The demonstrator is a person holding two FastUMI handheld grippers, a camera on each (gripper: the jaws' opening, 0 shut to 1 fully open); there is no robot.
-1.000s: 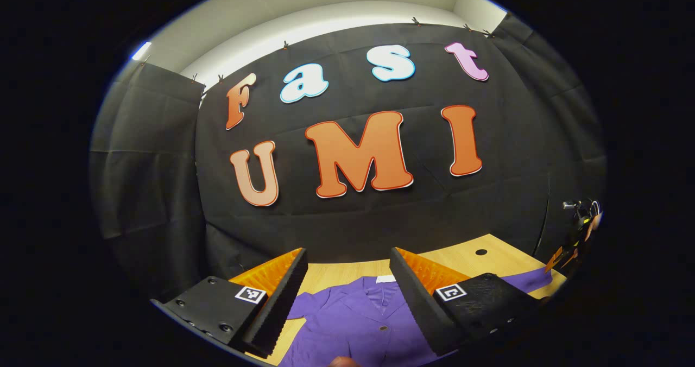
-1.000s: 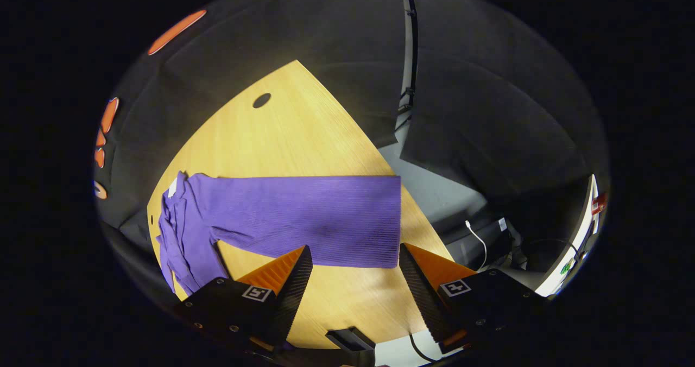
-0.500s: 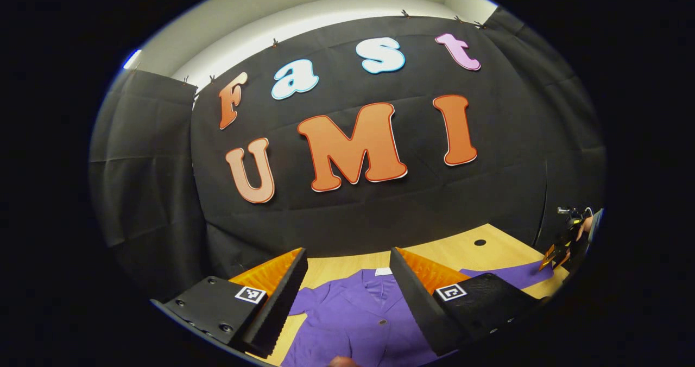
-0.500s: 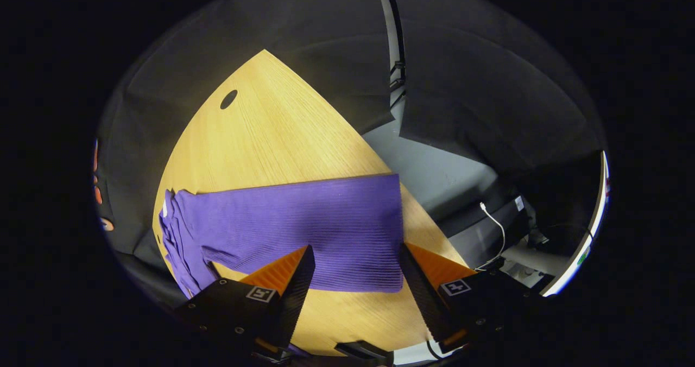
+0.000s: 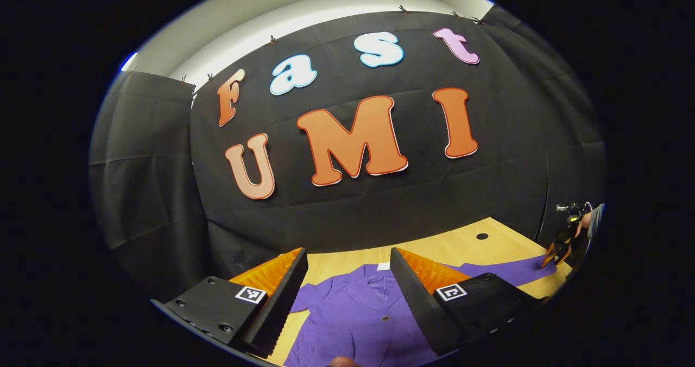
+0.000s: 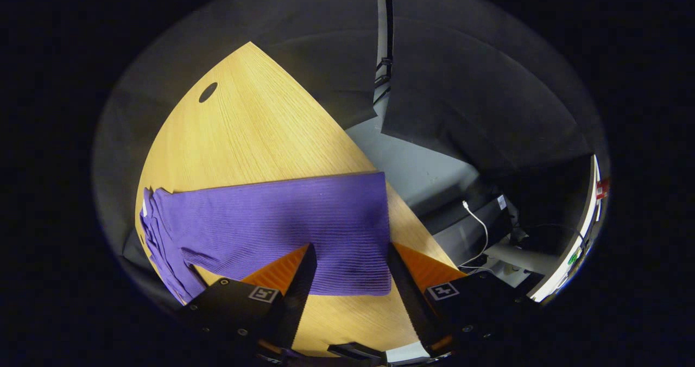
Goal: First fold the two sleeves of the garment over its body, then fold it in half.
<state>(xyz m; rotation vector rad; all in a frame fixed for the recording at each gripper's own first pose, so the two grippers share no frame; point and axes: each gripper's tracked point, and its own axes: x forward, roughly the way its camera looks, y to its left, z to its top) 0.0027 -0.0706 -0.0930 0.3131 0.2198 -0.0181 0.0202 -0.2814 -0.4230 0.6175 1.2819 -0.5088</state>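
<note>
My right gripper (image 6: 347,264) is spread wide over the purple sleeve (image 6: 282,223); my left gripper (image 5: 347,269), spread too, points at the shirt (image 5: 358,312) at 6 o'clock.

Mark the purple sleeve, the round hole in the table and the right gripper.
purple sleeve (image 6: 304,215): right gripper view, middle of the ribbed sleeve, lying flat.
round hole (image 6: 208,92): right gripper view, centre of the dark oval in the table top.
right gripper (image 6: 347,258): right gripper view, midway between its open fingertips.
</note>
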